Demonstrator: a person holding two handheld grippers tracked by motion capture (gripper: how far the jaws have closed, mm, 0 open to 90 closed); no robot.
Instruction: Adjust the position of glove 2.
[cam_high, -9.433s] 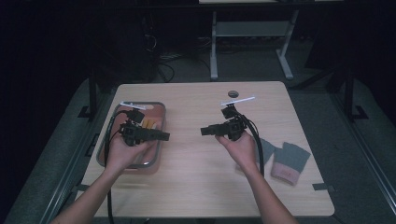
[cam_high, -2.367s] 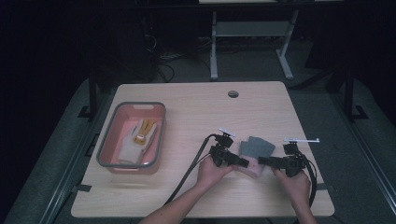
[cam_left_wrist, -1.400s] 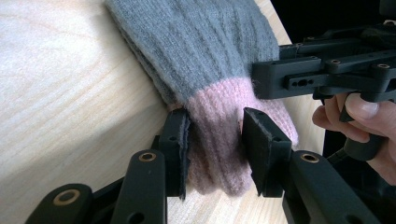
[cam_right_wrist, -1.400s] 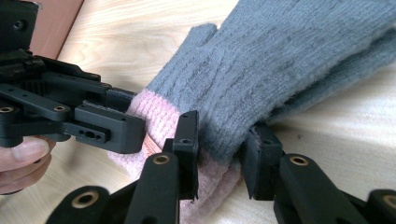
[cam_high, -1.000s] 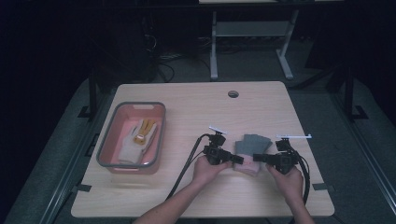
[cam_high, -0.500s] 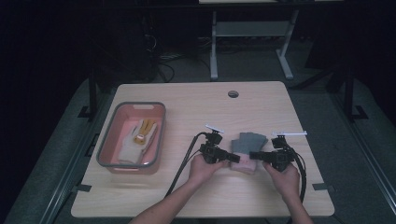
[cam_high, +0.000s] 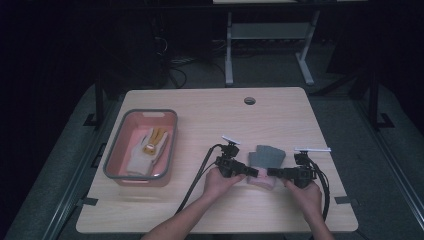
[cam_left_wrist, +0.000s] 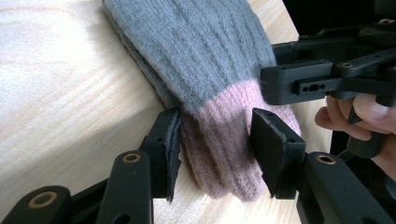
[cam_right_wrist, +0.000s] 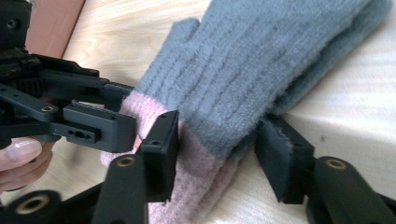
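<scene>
So a grey knit glove with a pink cuff is laid flat on the table, toward the right part of the near edge, with a second layer of the same knit seen under it in both gripper views. The pink cuff end is pointed at the near edge and is flanked by the two grippers.

The left gripper is brought in from the cuff's left side. Its jaws have just been opening, and in the left gripper view the cuff sits between the pads with a bit of slack on each side, so nothing is really pinched there. Same deal with the right gripper: its jaws have just been opening too, and in the right gripper view they are spread around the cuff and the grey edge, not pressed on.

Each gripper's nose is parked right in front of the other one, close together over the cuff.

Off toward the left edge, well apart from all this, a pink bin with a grey rim is set. A white and yellow glove is lying inside it. A round cable hole is cut near the far edge.
</scene>
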